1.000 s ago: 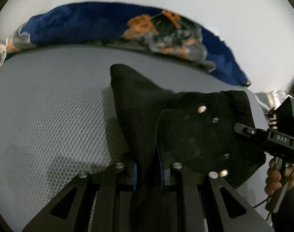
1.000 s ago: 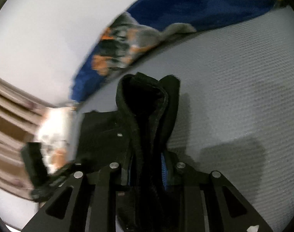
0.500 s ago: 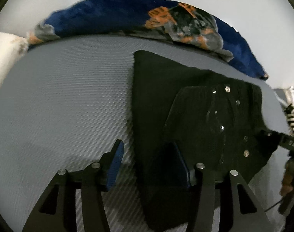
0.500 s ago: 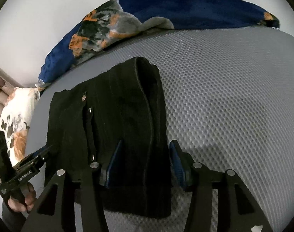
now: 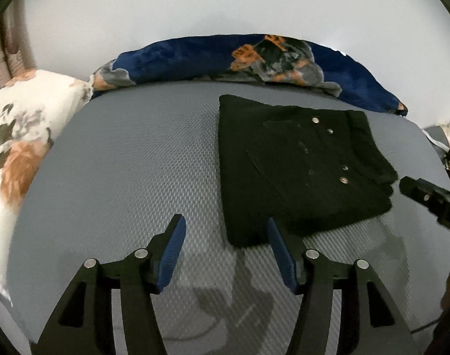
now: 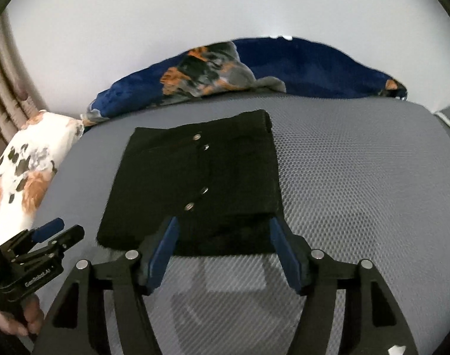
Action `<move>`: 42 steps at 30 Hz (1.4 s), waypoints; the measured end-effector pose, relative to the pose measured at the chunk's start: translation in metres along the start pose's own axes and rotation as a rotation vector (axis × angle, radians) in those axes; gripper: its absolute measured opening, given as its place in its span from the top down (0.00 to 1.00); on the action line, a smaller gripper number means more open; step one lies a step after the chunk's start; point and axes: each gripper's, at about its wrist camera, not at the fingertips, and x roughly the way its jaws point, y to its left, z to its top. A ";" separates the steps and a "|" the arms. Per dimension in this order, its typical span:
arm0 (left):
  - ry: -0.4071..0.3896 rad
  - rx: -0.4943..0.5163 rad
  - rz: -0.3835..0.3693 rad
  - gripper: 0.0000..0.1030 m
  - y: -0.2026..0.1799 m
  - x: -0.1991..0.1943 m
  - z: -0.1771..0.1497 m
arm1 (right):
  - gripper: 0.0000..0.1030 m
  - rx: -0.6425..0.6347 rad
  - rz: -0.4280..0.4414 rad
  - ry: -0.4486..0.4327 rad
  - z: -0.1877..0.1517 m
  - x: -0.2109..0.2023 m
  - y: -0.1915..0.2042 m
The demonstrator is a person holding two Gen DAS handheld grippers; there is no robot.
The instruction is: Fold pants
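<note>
So the folded pants (image 5: 298,171) lie flat on the grey bed (image 5: 121,162), at about 1 o'clock from my left gripper (image 5: 225,251) and 11 from my right gripper (image 6: 222,251), which sits nearer; both grippers' jaws are opening, nothing pinched, long edge running away from me

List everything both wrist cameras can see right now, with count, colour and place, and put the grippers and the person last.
Folded black pants with metal studs: one, black, flat on the mattress, untouched.
Grey textured mattress: one, grey, under everything.
Blue plush blanket with orange and grey print: one, along the far edge against the wall.
White floral pillow: one, white with orange and dark blotches, far-left side.
White wall: behind the bed.
Left gripper: black, blue pads, jaws opening, nothing between them.
Right gripper: same, jaws opening, nothing gripped.
Person's hand: on the left gripper's handle.
</note>
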 end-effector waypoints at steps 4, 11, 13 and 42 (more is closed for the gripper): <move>-0.008 -0.003 0.007 0.38 -0.005 -0.021 -0.015 | 0.36 -0.010 -0.011 -0.029 -0.017 -0.017 0.013; -0.021 -0.001 0.024 0.37 -0.011 -0.044 -0.038 | 0.33 -0.021 -0.026 -0.036 -0.039 -0.033 0.027; -0.023 0.001 0.033 0.37 -0.013 -0.048 -0.042 | 0.33 -0.026 -0.027 -0.034 -0.042 -0.035 0.030; -0.061 0.020 0.045 0.37 -0.021 -0.070 -0.059 | 0.31 -0.057 -0.066 -0.065 -0.064 -0.057 0.051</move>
